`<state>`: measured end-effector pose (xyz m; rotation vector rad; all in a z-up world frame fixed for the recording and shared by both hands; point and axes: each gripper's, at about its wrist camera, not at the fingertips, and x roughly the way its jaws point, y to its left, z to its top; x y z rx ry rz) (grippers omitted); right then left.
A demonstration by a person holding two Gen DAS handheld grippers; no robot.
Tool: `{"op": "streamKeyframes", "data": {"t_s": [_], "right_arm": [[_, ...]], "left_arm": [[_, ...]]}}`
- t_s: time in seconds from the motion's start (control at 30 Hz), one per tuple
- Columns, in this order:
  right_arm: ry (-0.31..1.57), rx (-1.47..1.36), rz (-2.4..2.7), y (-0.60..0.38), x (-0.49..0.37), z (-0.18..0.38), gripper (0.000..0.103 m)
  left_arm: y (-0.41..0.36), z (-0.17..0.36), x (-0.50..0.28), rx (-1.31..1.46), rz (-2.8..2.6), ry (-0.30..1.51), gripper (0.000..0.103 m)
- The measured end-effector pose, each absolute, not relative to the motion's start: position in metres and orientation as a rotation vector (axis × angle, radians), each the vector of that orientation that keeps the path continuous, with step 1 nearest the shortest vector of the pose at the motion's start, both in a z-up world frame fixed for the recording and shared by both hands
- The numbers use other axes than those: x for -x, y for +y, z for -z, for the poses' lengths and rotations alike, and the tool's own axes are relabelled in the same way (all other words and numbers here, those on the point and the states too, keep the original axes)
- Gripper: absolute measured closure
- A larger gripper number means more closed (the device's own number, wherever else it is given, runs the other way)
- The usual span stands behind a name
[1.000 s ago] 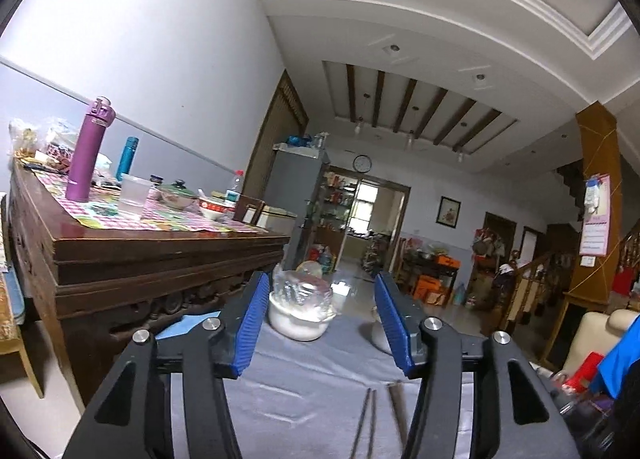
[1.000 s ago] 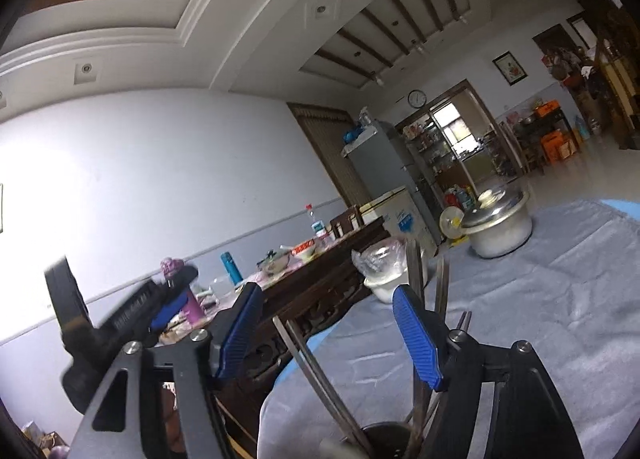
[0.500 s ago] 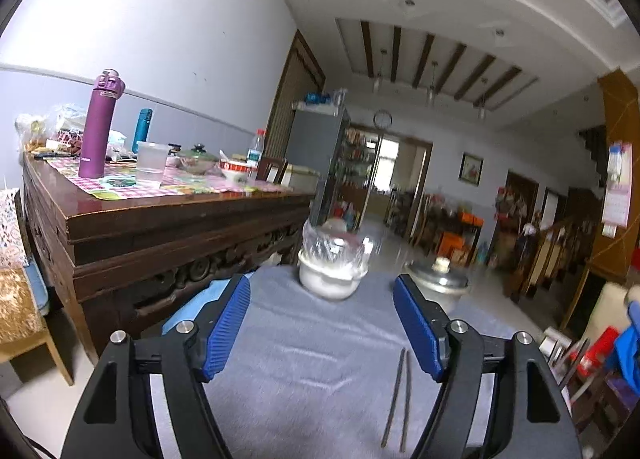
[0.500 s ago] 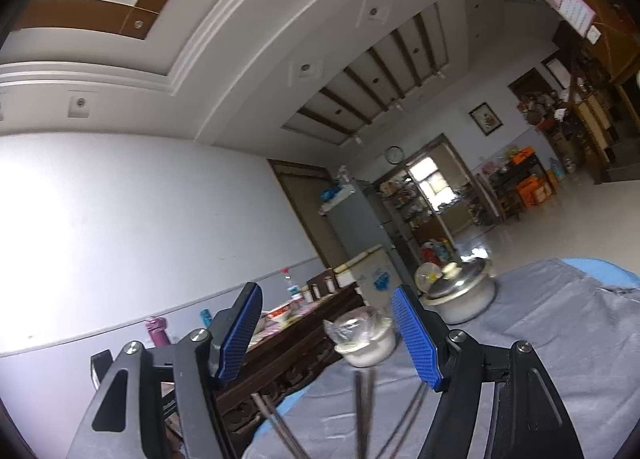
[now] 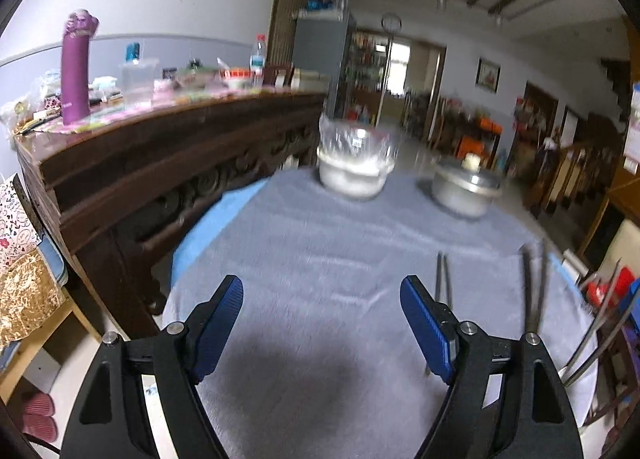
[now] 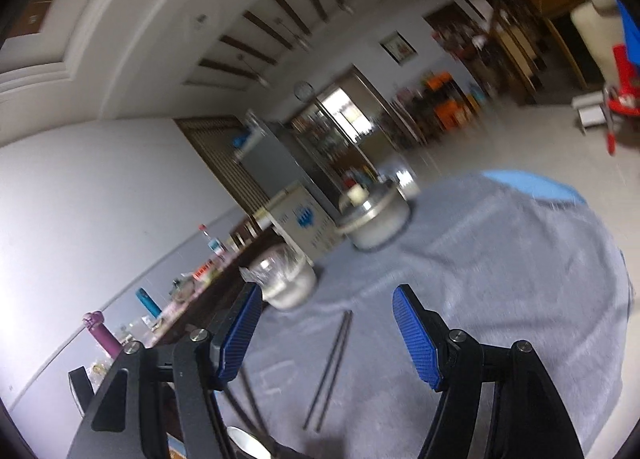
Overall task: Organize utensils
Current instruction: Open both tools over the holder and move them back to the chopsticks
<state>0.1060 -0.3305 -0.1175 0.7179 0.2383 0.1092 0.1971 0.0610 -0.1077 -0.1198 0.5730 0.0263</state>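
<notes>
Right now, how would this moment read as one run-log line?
left tongs: opening, nothing between | right tongs: open, empty | pair of dark metal chopsticks: flat on grey cloth, ungrasped

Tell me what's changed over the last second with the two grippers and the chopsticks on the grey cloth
The left gripper tipped down toward the grey cloth, its jaws opening wider with nothing between them. The right gripper swung away from the utensil holder to face the chopsticks lying on the cloth. Unchanged: chopsticks, covered bowl and lidded pot; right jaws open, empty.
</notes>
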Motion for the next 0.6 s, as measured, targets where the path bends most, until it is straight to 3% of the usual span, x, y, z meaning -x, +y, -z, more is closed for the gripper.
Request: {"op": "streamKeyframes", "data": {"t_s": [0.4, 0.6], "right_arm": [[0.442, -0.760, -0.080, -0.330, -0.149, 0.162, 0.033], [0.561, -0.694, -0.132, -0.323, -0.192, 0.173, 0.051]], "left_arm": [[0.059, 0.152, -0.231, 0.078, -0.037, 0.752, 0.022], [0.058, 0.165, -0.244, 0.059, -0.040, 0.792, 0.022]]}}
